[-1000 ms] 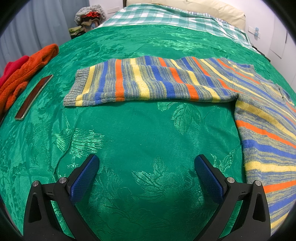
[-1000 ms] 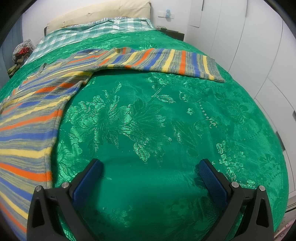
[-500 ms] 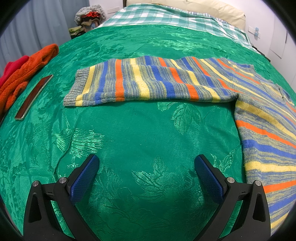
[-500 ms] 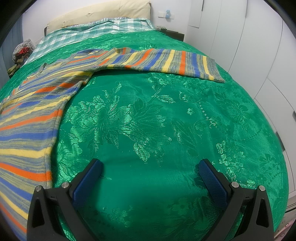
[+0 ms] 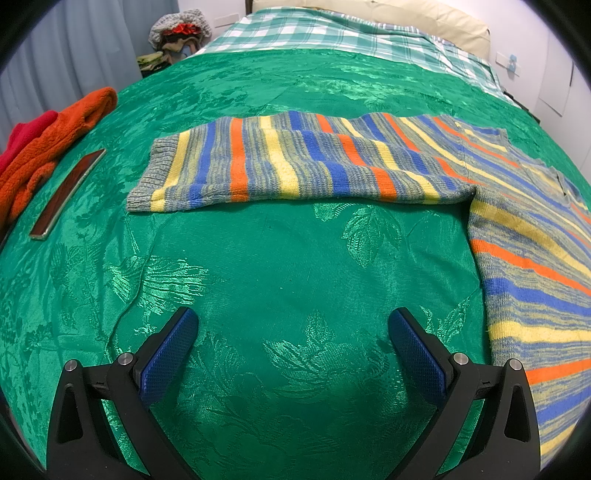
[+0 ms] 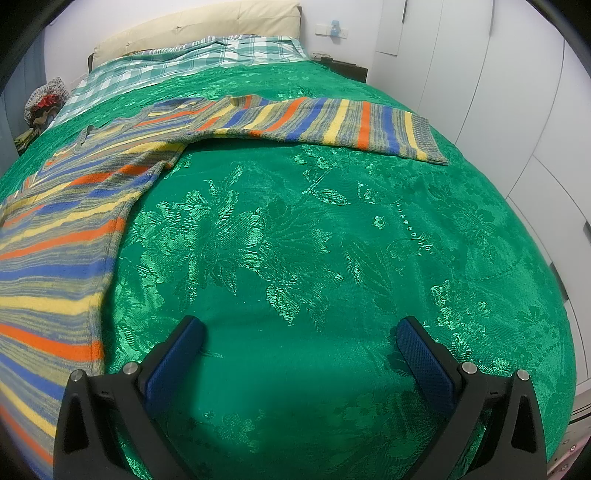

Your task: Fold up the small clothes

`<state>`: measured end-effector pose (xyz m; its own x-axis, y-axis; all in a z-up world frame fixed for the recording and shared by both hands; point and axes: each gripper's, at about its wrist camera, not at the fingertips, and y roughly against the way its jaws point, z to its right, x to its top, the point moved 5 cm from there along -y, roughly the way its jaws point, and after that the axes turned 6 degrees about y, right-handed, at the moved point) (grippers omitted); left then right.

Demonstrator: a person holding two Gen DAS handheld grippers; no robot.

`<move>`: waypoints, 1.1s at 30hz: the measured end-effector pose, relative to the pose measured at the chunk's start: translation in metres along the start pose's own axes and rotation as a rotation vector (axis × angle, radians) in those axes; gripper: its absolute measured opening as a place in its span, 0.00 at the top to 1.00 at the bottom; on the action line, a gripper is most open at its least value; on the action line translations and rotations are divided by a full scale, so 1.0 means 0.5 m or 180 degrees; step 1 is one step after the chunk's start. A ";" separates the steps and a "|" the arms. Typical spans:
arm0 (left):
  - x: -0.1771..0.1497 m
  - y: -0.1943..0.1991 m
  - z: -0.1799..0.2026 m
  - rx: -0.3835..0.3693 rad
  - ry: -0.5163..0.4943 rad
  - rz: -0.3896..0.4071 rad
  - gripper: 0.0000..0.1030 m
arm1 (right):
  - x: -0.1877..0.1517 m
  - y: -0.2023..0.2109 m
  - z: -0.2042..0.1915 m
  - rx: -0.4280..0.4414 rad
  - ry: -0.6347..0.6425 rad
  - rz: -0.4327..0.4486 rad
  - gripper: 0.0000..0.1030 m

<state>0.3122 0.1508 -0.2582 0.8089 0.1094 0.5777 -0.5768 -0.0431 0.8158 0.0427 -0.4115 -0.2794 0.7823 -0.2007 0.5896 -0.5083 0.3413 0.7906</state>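
Note:
A striped knit sweater in grey, blue, orange and yellow lies flat on the green bedspread. Its one sleeve stretches left across the left wrist view, and its body fills the right edge. In the right wrist view the other sleeve runs right, while the body lies at the left. My left gripper is open above bare bedspread, short of the sleeve. My right gripper is open too, with nothing between its blue pads, just right of the sweater's side edge.
An orange and red fleece garment and a flat dark phone-like slab lie at the left of the bed. A checked sheet and pillow are at the head. White wardrobe doors stand close on the right.

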 end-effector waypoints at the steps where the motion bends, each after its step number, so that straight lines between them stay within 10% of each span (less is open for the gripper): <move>1: 0.000 0.000 -0.001 0.0000 0.0000 0.0000 0.00 | 0.000 0.000 0.000 0.0000 0.0001 0.0000 0.00; 33: 0.005 -0.016 -0.006 0.0044 0.0013 -0.0086 0.00 | 0.032 0.044 0.011 0.0413 0.0050 -0.0358 0.01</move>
<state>0.3185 0.1547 -0.2634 0.8237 0.1147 0.5552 -0.5530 -0.0537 0.8315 0.0422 -0.4122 -0.2518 0.8419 -0.2163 0.4944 -0.4587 0.1958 0.8668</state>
